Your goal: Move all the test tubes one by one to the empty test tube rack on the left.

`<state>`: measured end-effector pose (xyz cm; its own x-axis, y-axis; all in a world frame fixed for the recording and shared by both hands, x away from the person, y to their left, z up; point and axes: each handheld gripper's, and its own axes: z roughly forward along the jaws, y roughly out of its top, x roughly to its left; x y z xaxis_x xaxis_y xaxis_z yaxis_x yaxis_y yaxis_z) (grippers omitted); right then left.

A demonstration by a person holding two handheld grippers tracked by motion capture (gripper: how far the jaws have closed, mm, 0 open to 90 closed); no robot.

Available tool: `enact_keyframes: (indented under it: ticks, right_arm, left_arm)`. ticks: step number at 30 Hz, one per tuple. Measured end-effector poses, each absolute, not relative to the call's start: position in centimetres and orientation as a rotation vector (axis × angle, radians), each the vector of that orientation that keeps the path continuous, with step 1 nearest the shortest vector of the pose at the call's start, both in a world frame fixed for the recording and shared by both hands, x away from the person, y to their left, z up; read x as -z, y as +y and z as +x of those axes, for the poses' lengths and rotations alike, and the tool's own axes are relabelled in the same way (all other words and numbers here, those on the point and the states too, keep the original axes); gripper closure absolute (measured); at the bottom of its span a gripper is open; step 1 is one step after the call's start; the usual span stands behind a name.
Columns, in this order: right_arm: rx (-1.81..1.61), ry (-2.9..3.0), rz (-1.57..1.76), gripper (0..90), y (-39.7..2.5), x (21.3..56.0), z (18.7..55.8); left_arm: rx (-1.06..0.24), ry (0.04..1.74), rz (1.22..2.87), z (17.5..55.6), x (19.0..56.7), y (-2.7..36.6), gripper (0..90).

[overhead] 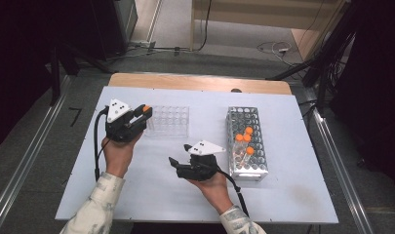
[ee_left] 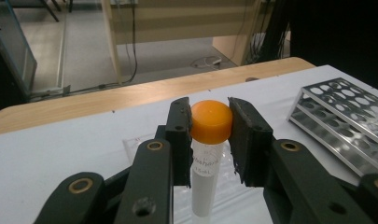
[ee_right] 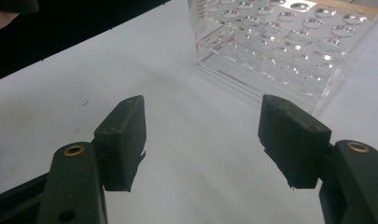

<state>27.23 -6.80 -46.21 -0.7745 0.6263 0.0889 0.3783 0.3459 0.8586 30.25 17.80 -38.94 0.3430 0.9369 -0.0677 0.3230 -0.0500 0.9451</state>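
Left gripper (ee_left: 210,135) jaws clamp an orange-capped tube (ee_left: 209,140); next, seat it in the clear rack (overhead: 167,121). Right gripper (ee_right: 203,140) jaws gape empty.

The tube (ee_left: 206,158) is clear plastic with a rounded orange cap (ee_left: 211,121) and faint printed lettering on its side (too small to read). It stands upright, gripped at the cap between the jaws of the left gripper (ee_left: 210,135), above the near-left edge of the clear rack (overhead: 168,120).
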Motion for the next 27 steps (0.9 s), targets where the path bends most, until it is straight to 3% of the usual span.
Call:
enact_keyframes:
  ticks: [12,27]
  right_arm:
    - [-1.415,2.343,0.885,30.5,-6.9,45.8,26.6]
    - [-1.439,2.325,0.876,30.3,-7.5,45.3,26.2]
  left_arm:
    - [-0.817,1.217,1.546,32.6,38.8,19.0,71.0]
    - [-0.805,1.246,1.570,33.9,39.7,18.9,70.9]
